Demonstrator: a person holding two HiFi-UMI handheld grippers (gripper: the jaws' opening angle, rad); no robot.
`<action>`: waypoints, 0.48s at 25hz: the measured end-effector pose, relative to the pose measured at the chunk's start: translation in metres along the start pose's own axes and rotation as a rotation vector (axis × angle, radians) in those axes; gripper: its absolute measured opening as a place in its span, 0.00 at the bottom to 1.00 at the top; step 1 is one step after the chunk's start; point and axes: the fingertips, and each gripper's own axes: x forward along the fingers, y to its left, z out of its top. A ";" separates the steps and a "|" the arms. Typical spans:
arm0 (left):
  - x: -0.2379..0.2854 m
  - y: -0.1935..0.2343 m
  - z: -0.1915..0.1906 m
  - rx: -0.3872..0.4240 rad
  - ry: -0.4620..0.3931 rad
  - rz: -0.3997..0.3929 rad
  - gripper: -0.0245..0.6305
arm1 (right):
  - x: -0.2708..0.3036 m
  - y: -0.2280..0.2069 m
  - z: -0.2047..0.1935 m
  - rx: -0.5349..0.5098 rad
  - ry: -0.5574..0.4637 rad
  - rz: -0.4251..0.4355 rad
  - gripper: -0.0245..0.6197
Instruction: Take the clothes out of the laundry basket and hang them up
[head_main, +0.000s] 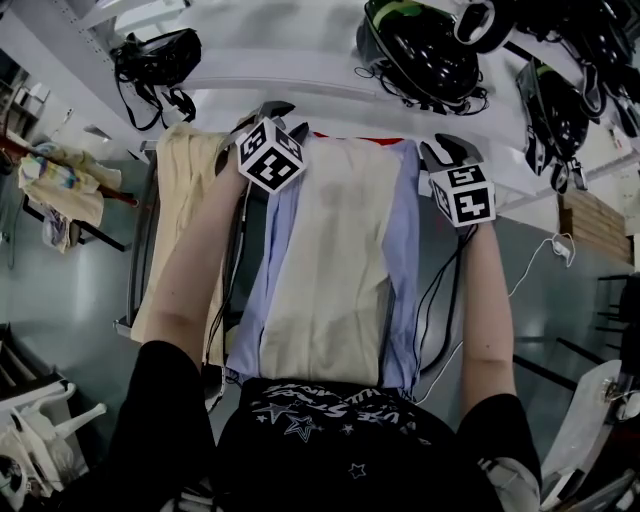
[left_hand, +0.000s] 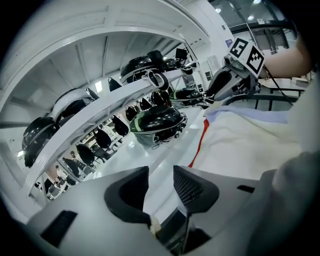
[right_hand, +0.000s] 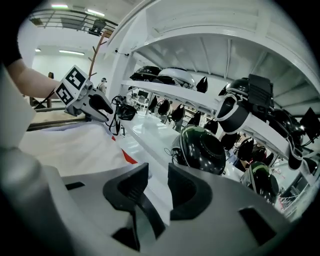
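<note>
A white shelf unit carrying dark helmets stands behind a drying rack. On the rack, a cream garment lies draped over a pale blue one. The left gripper and right gripper sit at its top corners, jaws apart, holding nothing. With nothing holding it, the cloth could slide off if it hangs unevenly.

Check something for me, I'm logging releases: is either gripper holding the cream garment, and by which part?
Nothing is held. The left gripper and right gripper both show jaws apart and empty; the cream garment lies draped between them.
</note>
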 end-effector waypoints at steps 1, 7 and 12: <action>-0.006 0.001 0.000 -0.004 -0.007 0.006 0.30 | -0.005 0.001 0.002 0.006 -0.008 -0.005 0.25; -0.055 -0.005 -0.001 -0.039 -0.071 0.029 0.30 | -0.047 0.016 0.018 0.028 -0.055 -0.045 0.25; -0.099 -0.018 -0.003 -0.102 -0.132 0.017 0.30 | -0.087 0.038 0.031 0.053 -0.098 -0.073 0.25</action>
